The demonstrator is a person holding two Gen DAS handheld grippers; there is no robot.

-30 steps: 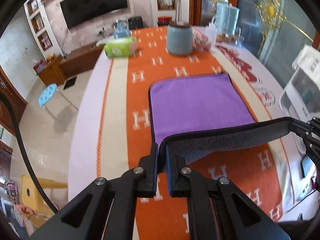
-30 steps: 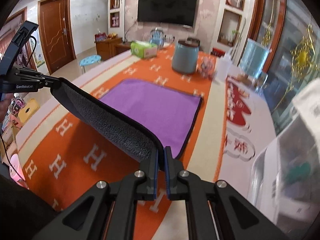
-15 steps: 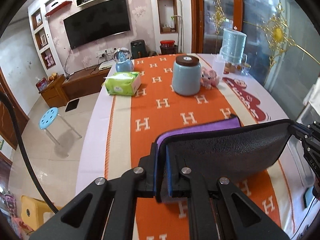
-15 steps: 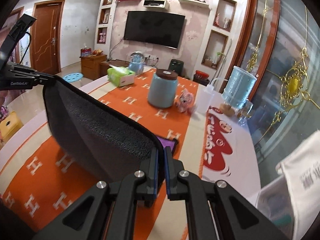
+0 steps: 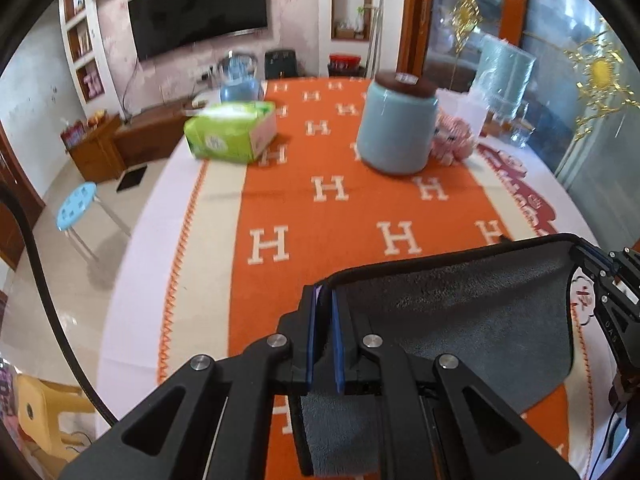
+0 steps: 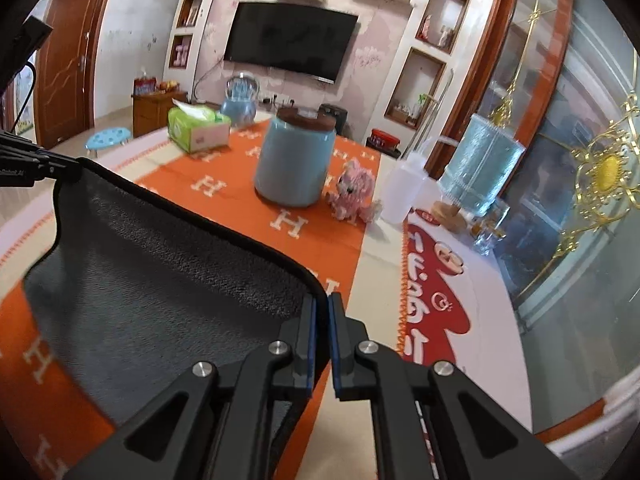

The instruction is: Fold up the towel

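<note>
Left wrist view: left gripper (image 5: 325,334) clamped narrow on one corner of the towel (image 5: 460,320), held above the orange tablecloth (image 5: 320,208). Only the grey underside visible; purple face reduced to a sliver at the pads. Towel's lower part cut off behind the gripper arms. Right gripper (image 5: 592,256) at the frame edge, pinching the opposite corner. Blue jar (image 5: 396,128) and tissue box (image 5: 232,132) blurred.

Right wrist view: right gripper (image 6: 322,340) closed narrow on the near towel (image 6: 160,280) corner. Left gripper (image 6: 68,168) mostly cut off at the left edge. Compared with one second earlier: purple half no longer in sight, grey side hanging larger, jar (image 6: 294,160) nearer.
</note>
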